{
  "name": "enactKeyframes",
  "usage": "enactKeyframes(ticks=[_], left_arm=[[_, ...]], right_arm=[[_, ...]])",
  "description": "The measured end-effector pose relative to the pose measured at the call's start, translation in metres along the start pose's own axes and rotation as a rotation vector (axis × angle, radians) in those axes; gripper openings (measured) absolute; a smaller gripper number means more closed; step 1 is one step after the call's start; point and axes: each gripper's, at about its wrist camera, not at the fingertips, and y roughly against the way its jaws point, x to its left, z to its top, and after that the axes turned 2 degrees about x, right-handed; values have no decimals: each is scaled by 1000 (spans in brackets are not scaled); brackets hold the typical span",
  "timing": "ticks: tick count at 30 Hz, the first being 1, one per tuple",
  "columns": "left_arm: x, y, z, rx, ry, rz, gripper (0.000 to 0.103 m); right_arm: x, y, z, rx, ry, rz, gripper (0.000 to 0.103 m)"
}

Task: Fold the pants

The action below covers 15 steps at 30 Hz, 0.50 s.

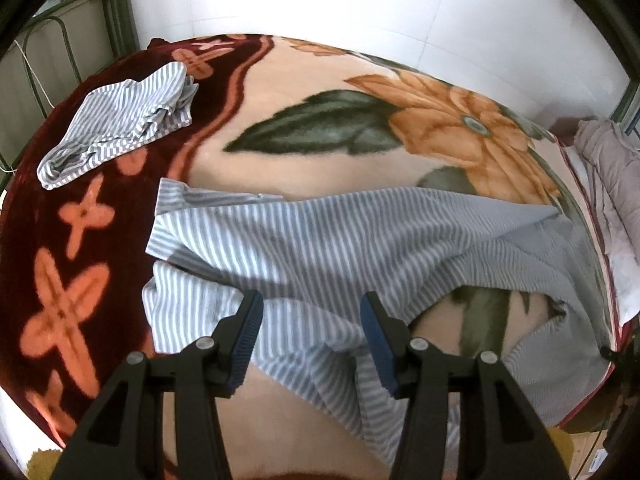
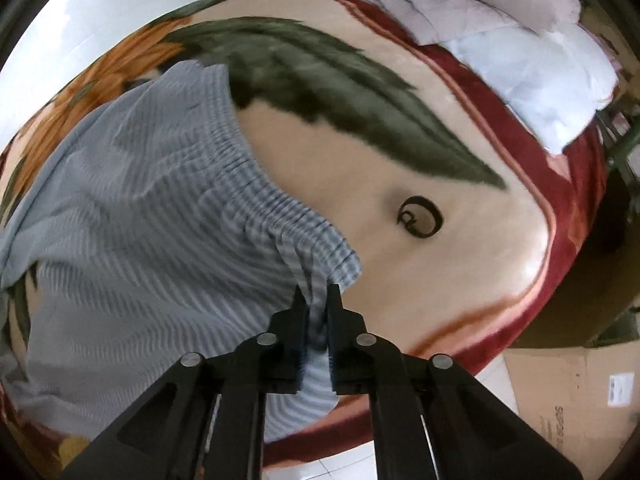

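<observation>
Left wrist view: left gripper [image 1: 311,312] hangs with jaws apart over the striped pants [image 1: 320,240], gripping nothing; pants lie spread across the floral blanket [image 1: 280,92], a second striped garment [image 1: 120,116] well apart. Right wrist view: right gripper [image 2: 316,300] pinches the pants' gathered waistband [image 2: 288,236] between narrow jaws.

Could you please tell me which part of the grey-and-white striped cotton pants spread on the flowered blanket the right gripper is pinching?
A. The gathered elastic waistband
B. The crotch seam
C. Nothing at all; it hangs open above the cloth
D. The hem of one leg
A: in the right wrist view the right gripper has its jaws nearly shut on the puckered elastic waistband of the grey-and-white striped cotton pants, at its near corner.
</observation>
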Motion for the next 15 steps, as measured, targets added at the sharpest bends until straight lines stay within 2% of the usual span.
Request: enactKeyframes(ticks=[4,7,11,15], left_arm=[[-1,-5,4,2,-4,11,54],[-1,-10,5,10,0,22,54],[3,-13,5,1,-1,65,55],[18,-17,1,18,7,94,60]], right_arm=[[-11,16,2,-63,-14,14,26],[-13,28,18,-107,-34,29,31],[16,31,45,-132,30,49,34],[54,15,75,-135,85,65,38]])
